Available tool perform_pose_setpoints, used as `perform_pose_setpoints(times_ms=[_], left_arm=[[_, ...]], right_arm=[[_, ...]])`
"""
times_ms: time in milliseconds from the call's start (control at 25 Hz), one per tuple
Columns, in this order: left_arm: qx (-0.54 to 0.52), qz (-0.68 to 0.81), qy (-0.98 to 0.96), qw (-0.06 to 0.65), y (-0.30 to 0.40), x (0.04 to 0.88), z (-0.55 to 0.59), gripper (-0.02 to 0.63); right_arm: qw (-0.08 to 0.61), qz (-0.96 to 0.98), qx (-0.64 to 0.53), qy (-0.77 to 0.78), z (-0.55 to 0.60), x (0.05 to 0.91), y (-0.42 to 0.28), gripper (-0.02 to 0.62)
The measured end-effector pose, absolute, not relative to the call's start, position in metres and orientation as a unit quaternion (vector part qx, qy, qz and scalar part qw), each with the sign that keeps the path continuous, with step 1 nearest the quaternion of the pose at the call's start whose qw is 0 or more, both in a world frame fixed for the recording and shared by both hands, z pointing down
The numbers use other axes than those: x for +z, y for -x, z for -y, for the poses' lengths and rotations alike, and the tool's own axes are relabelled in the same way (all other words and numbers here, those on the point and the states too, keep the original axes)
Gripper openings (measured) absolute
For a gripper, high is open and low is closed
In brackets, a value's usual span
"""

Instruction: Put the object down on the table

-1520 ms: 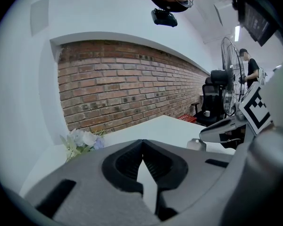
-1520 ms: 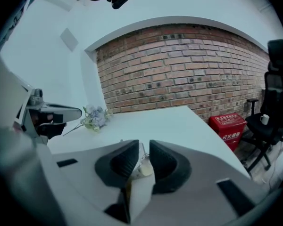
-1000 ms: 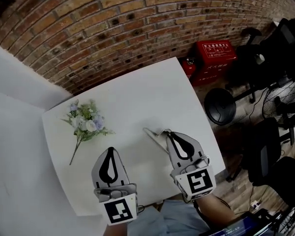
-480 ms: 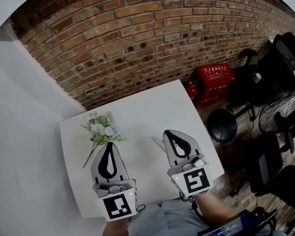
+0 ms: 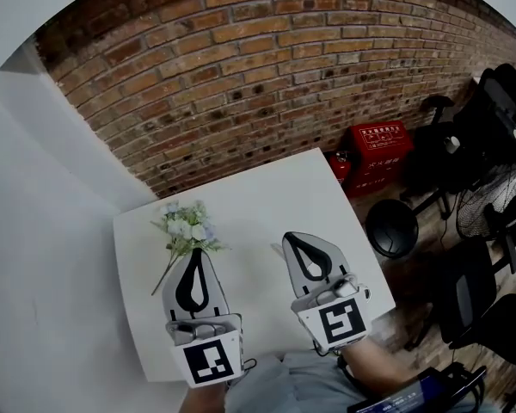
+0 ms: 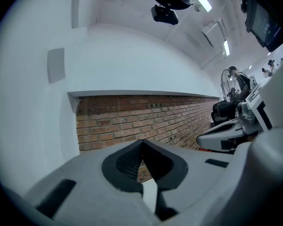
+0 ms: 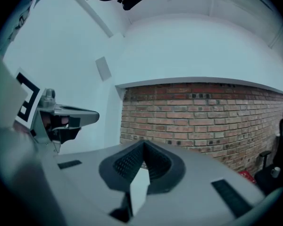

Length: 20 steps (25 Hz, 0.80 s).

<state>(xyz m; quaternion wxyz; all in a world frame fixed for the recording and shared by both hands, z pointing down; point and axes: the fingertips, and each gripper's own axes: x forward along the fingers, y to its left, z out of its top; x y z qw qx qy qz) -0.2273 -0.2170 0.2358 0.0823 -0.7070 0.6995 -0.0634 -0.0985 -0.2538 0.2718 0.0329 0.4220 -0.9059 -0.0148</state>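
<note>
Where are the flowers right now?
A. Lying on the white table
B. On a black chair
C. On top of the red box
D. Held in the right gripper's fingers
A: the bunch of flowers lies flat on the white table, towards its far left corner, with its stem running past the tip of the left gripper in the head view.

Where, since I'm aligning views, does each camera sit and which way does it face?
Head view: on head, down at table, flowers, left gripper, right gripper.
Left gripper view: on left gripper, facing brick wall past shut jaws.
Right gripper view: on right gripper, facing wall; jaws pinch a white piece.
Shared: each gripper view shows the other gripper.
</note>
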Motion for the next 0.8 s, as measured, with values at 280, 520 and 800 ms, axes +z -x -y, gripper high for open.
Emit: perform_pose_setpoints(times_ms=[280,520,800], left_arm=[[-0.061,-0.698,0.709,0.083,0.2273,0.2396,0.2168,0.008],[-0.067,-0.694,0.712,0.082,0.2289,0.2403,0.2206,0.008],[-0.065,-0.692,0.714,0.085,0.2247,0.2436,0.2206,0.008]], right_arm=[[0.030,0.907,-0.016,-0.420,0.2521,0.2722,0.1007,0.003],[0.029,0.905,-0.014,-0.423,0.2547,0.2716,0.1035,0.003],[0.030,0.905,-0.015,-0.424,0.2547,0.2750,0.0997,0.003]])
